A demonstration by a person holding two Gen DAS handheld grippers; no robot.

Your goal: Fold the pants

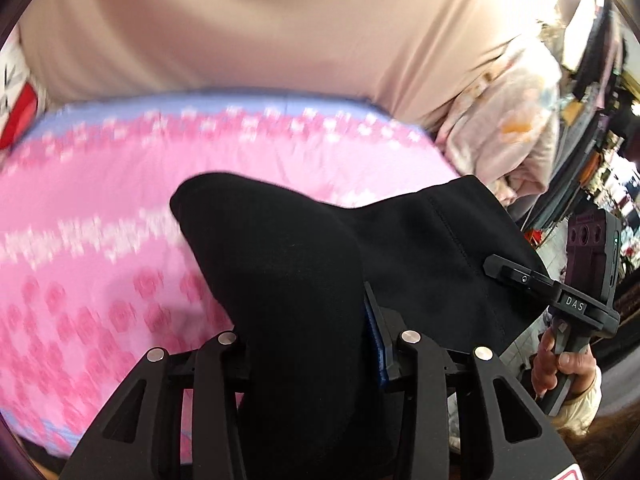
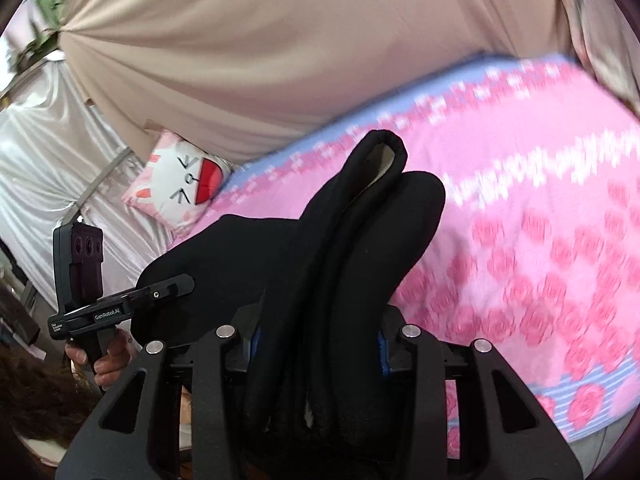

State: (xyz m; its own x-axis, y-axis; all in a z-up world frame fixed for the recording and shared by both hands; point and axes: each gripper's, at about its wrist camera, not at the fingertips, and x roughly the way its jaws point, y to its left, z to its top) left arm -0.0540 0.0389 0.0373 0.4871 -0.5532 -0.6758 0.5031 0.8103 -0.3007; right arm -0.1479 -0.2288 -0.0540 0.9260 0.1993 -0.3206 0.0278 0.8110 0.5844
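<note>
Both claws are pinching the black pants [image 1: 304, 280] right now. The left gripper [image 1: 308, 344] has a thick bunch of fabric jammed between its fingers, and the right gripper [image 2: 316, 336] is clamped on a rolled-up fold too. The pants hang up in the air between them, above the pink rose bedspread [image 1: 100, 208], near its front edge. A cat pillow [image 2: 180, 184] sits at the bed's far corner.

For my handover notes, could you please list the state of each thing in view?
Left tool: shut on black pants.
Right tool: shut on black pants.
Black pants: bunched, held up over the bed by both tools.
Pink floral bedsheet: spread flat.
Cat-face pillow: lying at the bed's edge.
</note>
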